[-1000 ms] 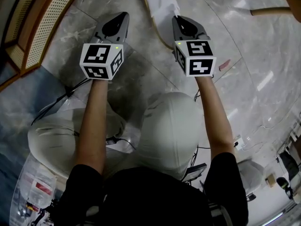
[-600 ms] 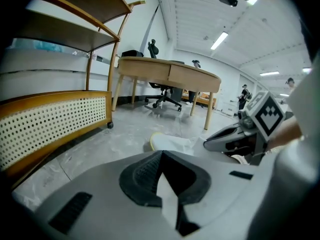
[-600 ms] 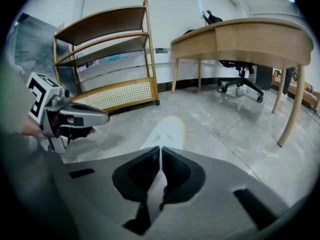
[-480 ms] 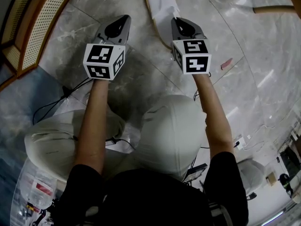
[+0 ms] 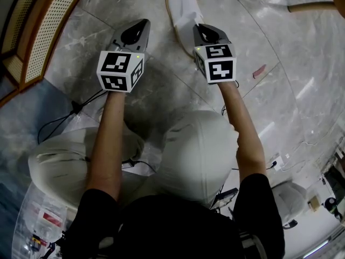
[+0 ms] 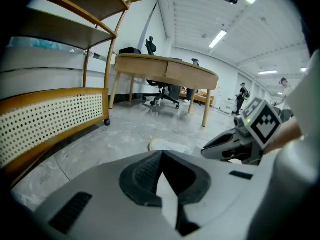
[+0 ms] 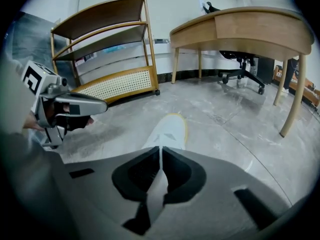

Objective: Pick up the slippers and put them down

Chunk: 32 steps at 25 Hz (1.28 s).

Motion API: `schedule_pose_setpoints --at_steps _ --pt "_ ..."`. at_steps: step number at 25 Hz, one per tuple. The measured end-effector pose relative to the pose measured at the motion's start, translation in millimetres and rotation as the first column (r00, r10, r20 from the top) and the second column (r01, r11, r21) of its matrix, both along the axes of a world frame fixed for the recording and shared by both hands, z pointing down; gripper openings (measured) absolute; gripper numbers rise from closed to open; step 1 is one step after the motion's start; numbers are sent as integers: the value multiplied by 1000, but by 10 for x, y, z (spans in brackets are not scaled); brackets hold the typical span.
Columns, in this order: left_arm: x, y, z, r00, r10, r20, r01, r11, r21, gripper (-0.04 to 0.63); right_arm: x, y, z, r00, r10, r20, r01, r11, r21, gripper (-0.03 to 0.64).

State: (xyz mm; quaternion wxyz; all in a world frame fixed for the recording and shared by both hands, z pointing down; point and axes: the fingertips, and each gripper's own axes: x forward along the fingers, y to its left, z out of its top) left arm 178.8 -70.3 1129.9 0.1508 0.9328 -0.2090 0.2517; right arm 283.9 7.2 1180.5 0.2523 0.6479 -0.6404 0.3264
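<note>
Both bare forearms reach forward side by side, with the grippers angled downward. Left gripper (image 5: 143, 23): jaws pressed together, tips meeting. Right gripper (image 5: 199, 27): jaws closed, apparently pinching the near edge of the slipper (image 5: 182, 8); the contact is only thinly visible.

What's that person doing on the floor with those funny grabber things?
A person is crouched over a marble floor with a gripper in each hand. The right gripper looks pinched shut on the near end of a white slipper, low over the floor. The left gripper is beside it, shut and holding nothing. Only one slipper can be seen.
</note>
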Motion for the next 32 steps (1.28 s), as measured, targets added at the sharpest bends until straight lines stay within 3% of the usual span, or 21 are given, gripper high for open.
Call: schedule_pose_setpoints --at_steps 17,25,32 --pt "53 0 -104 1000 22 -16 -21 1000 8 6 -18 -29 -35 999 -18 -31 18 1000 -8 71" --pt "78 -70 -323 999 41 -19 -41 999 13 6 35 -27 -243 999 -4 -53 3 1000 -18 25" --pt "59 -107 -722 998 63 -24 -63 998 7 6 46 -91 -746 998 19 -68 -19 1000 0 0"
